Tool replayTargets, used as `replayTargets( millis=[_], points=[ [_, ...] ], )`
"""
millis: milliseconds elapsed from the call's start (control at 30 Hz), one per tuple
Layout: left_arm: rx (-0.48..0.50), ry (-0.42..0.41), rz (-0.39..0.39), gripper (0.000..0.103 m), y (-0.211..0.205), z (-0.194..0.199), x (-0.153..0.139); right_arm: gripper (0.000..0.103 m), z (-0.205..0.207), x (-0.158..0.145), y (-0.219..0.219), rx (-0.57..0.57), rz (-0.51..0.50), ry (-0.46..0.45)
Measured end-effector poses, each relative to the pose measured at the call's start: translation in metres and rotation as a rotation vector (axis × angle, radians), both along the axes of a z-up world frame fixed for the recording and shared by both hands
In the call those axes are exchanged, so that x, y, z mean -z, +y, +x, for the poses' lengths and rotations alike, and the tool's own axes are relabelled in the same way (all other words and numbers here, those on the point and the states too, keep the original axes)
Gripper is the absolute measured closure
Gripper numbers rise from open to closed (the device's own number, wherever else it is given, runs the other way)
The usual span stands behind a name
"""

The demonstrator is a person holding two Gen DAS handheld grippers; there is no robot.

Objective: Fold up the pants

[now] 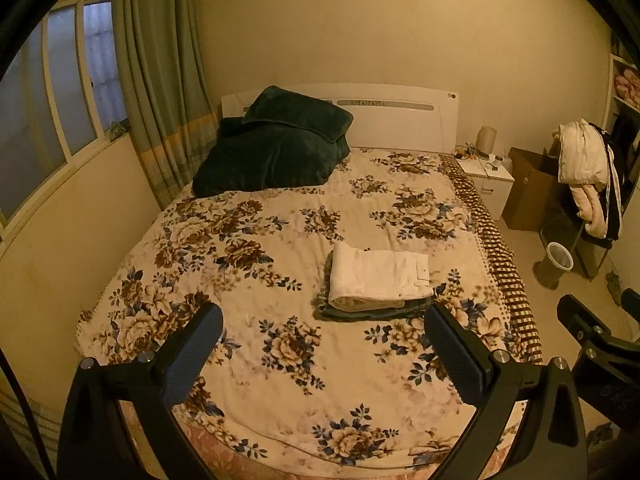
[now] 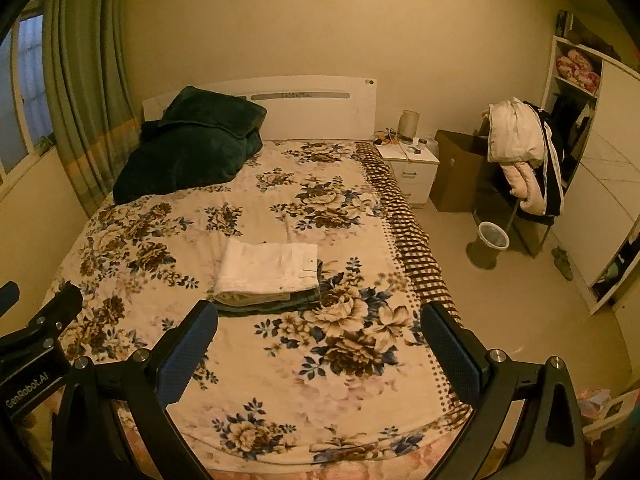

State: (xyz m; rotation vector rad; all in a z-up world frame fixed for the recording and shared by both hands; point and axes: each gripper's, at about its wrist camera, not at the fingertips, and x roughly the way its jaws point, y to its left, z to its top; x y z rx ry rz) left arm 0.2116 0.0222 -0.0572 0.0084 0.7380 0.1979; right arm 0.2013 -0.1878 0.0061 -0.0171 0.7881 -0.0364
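Pants [image 1: 378,278] lie folded into a tidy white rectangle on the bed [image 1: 256,264], resting on top of a darker folded garment [image 1: 376,313] whose edges peek out beneath; together they make a small stack toward the right half of the floral bedspread, well apart from the dark green blanket [image 1: 276,148] heaped at the headboard. We hold our left gripper [image 1: 324,354] above the near end of the bed with its jaws spread wide and nothing between them; our right gripper [image 2: 320,354] hangs likewise, jaws wide and holding nothing, with the stack just ahead of its left finger in the right wrist view. Neither gripper touches cloth; both sit back from the stack.

We judge the folding to be finished, or very nearly so: the white pair shows squared edges, its waistband at the right end and a smooth rolled fold at the left, and we see no loose leg trailing off. What may be left is small; perhaps squaring the stack, or nothing at all. We see no other unfolded pants on the bedspread.
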Motion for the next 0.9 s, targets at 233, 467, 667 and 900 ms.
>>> replayTargets(
  millis=[233, 467, 667, 900],
  points=[
    [-0.002, -0.008, 0.005, 0.000, 0.000, 0.003, -0.005, 0.000, -0.011, 0.002, 0.003, -0.007, 0.020, -0.009],
    [-0.009, -0.014, 0.018, 0.000, -0.001, 0.001, -0.009, 0.000, -0.018, 0.006, 0.002, -0.011, 0.036, -0.004],
    [-0.010, -0.018, 0.020, 0.000, -0.001, 0.000, -0.011, 0.000, -0.022, 0.008, 0.000, -0.011, 0.050, -0.001],
    [-0.001, -0.014, 0.019, 0.000, -0.002, -0.001, -0.013, 0.000, -0.024, 0.009, -0.002, -0.019, 0.061, 0.007]
  ],
)
